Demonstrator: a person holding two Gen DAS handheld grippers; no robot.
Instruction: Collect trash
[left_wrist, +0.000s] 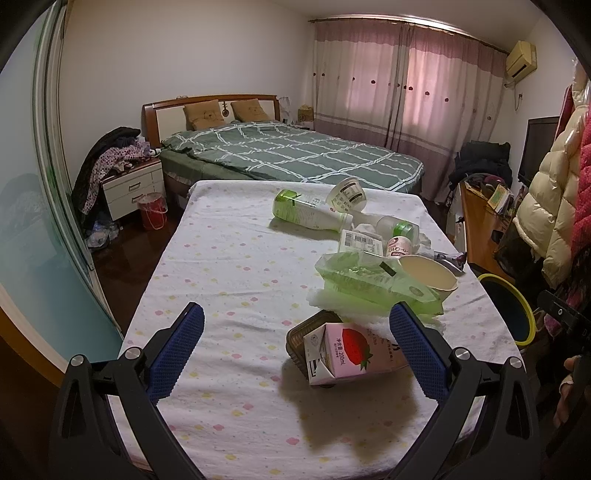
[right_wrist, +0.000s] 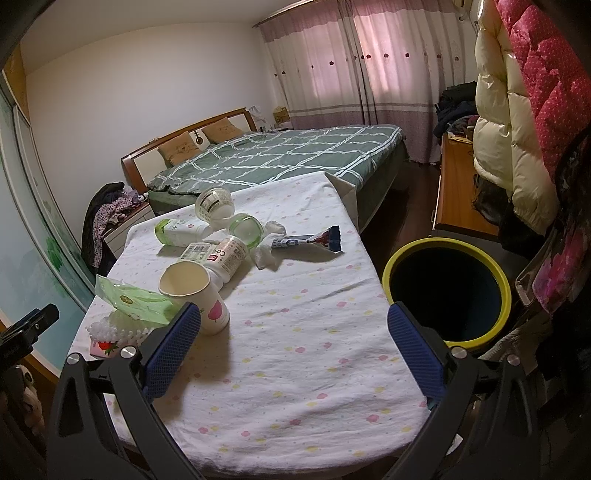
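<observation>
- On the bench (left_wrist: 229, 266), the strawberry milk carton (left_wrist: 343, 350) lies between the left hand-held gripper's (left_wrist: 295, 350) wide-apart jaws, framed for pickup;
- right hand-held gripper (right_wrist: 291, 350) gapes empty beside the yellow-rimmed bin (right_wrist: 506, 291), which stands ready for drops.

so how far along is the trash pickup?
Barely started. Both the left hand-held gripper and the right hand-held gripper are open and empty. The strawberry milk carton, paper cup, bottles and wrappers still lie on the table; nothing shows inside the bin.
</observation>
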